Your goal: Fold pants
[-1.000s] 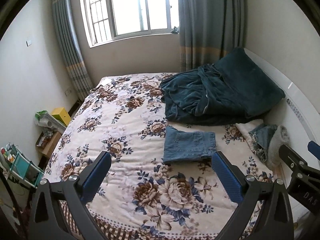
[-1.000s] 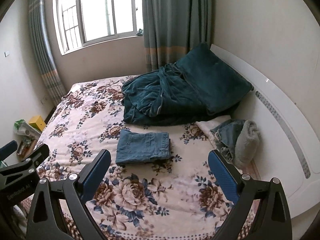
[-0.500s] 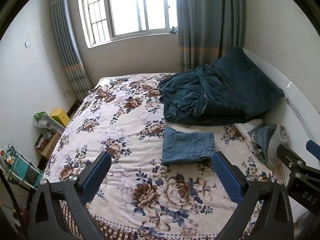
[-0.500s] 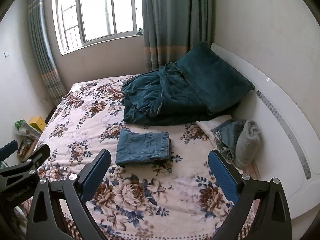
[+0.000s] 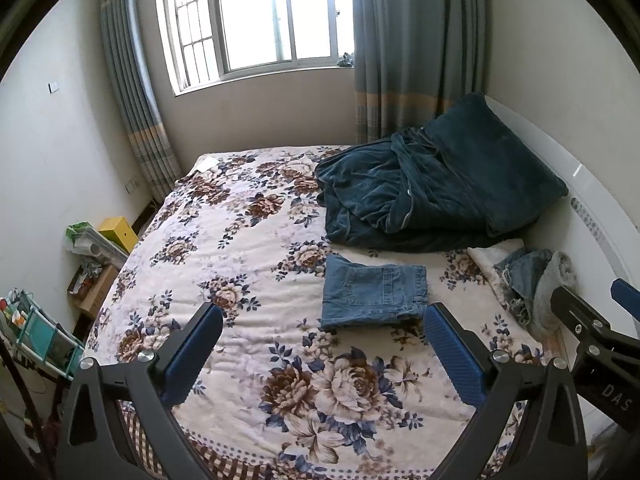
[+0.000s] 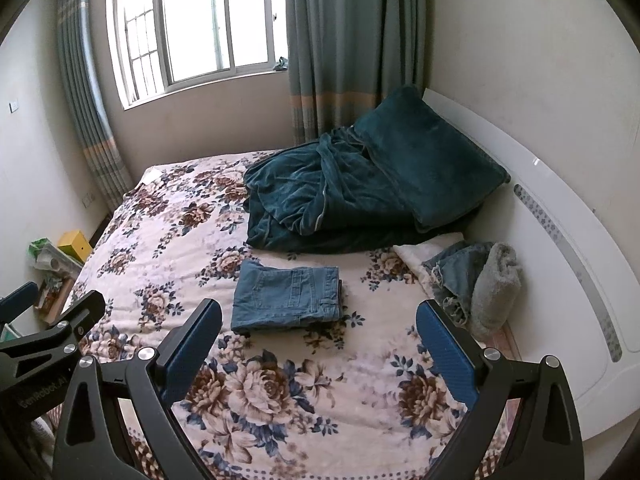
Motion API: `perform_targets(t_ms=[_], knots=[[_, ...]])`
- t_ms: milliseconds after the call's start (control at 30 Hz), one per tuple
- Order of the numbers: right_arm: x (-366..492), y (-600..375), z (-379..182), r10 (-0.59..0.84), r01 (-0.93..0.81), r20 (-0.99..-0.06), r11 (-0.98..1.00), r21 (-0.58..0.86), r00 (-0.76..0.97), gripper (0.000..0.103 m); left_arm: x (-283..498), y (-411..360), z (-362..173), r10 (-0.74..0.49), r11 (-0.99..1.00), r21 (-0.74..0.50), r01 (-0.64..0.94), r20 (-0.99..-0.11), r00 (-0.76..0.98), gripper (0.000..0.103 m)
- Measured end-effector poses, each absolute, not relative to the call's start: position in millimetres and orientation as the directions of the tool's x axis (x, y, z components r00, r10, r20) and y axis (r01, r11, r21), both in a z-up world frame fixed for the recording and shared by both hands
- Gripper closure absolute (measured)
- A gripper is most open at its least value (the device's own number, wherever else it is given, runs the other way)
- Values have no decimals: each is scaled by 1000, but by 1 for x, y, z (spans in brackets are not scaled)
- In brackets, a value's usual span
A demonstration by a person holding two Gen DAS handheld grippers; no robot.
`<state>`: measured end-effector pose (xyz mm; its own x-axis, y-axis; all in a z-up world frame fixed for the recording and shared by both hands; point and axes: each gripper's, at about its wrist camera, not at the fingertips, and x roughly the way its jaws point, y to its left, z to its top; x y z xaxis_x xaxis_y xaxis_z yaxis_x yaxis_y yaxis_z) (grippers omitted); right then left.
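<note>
Pants [image 5: 374, 295]: lying folded on the flowered bedspread [image 5: 240, 248], beside the dark blanket [image 5: 400, 200].
Left gripper [image 5: 322, 354]: hovering wide apart, gripping nothing.
Right gripper [image 6: 318, 350]: hovering wide apart, gripping nothing.

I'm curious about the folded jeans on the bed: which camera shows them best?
The right wrist view: the folded jeans lie unobstructed between its claw's fingers. In the left wrist view, the jeans sit off-centre, one corner hidden behind a blue finger.
</note>
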<state>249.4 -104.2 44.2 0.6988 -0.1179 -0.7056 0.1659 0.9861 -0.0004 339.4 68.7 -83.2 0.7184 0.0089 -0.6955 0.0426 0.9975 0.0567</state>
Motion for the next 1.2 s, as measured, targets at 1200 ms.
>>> perform_targets(t_ms=[1200], knots=[[254, -106, 43, -117, 163, -705, 987, -2, 700, 3, 346, 66, -82, 0, 998, 45, 44, -698, 716, 0]])
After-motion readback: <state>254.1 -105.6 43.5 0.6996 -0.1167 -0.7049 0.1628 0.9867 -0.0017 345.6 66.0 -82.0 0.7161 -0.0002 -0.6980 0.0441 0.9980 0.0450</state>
